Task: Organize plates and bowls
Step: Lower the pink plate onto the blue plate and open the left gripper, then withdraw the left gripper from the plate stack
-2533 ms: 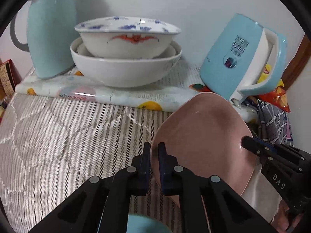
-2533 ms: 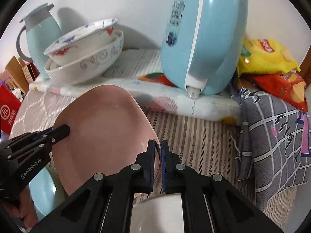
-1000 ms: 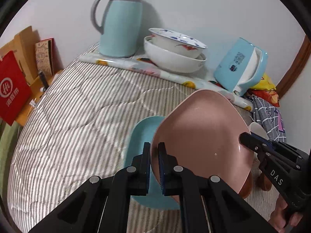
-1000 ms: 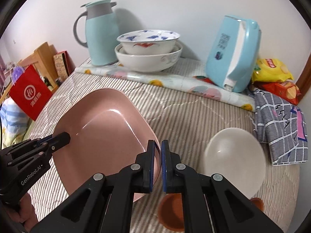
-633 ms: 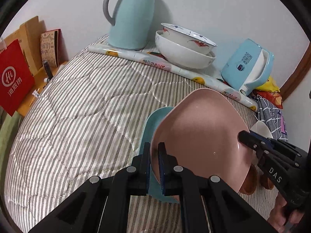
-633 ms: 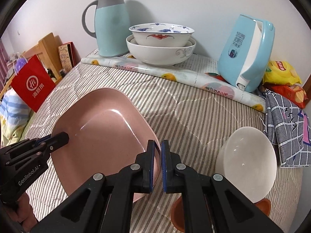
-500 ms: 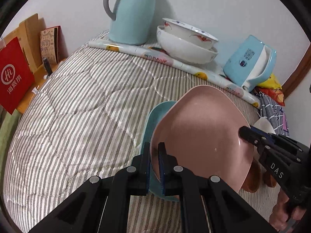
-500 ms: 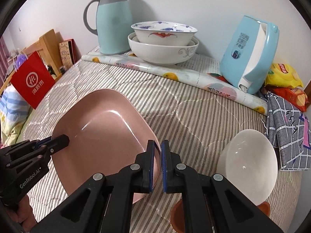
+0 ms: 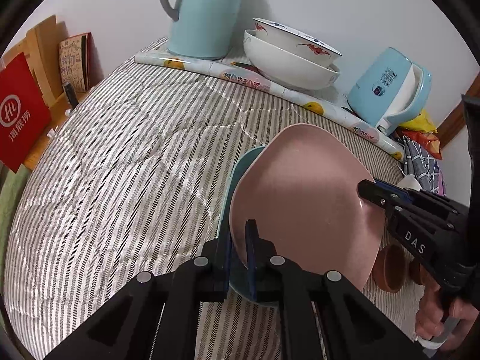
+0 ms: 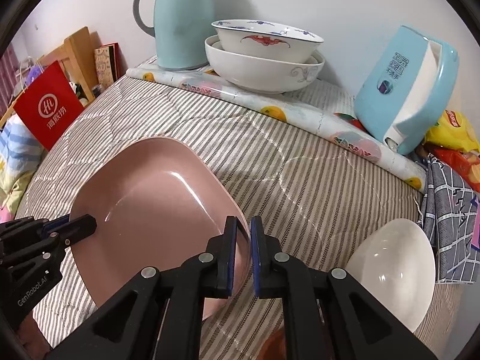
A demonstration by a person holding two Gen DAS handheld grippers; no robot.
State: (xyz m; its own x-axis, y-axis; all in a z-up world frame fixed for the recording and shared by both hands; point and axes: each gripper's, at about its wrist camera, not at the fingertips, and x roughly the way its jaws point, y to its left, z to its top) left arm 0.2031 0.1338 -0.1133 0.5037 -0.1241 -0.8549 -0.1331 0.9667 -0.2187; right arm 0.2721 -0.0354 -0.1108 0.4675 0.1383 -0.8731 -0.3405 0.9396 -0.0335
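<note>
Your left tool (image 9: 238, 249) was pinched on the near rim of the pink plate (image 9: 303, 207), one finger on each face of the rim. Your right tool (image 10: 242, 240) was clamped on the opposite edge of the same plate (image 10: 150, 198), so the dish hung tilted between your two hands, its hollow side facing the right tool's camera.

Under the pink plate, in the left wrist view, a teal plate (image 9: 237, 177) lay on the striped quilt (image 9: 120, 165) of the bed, only its left rim showing past the pink one. Whether the two plates touched, you could not tell from either view.

Just right of the plates sat a small brown bowl (image 9: 391, 268), and beyond your right tool a white bowl (image 10: 396, 273) rested on the quilt, beside a grey checked cloth (image 10: 450, 210).

Further back, along the wall:
- a fruit-print mat (image 10: 288, 112) lay across the bed
- two stacked white bowls (image 10: 264, 60) stood on it, the upper one with red and blue decoration
- a pale blue jug (image 10: 183, 21) with a grey handle stood left of them
- a light blue appliance (image 10: 411, 90) leaned at the right end, with snack packets (image 10: 453, 138) behind it

Off the bed's left edge stood a red bag (image 10: 49, 109).
</note>
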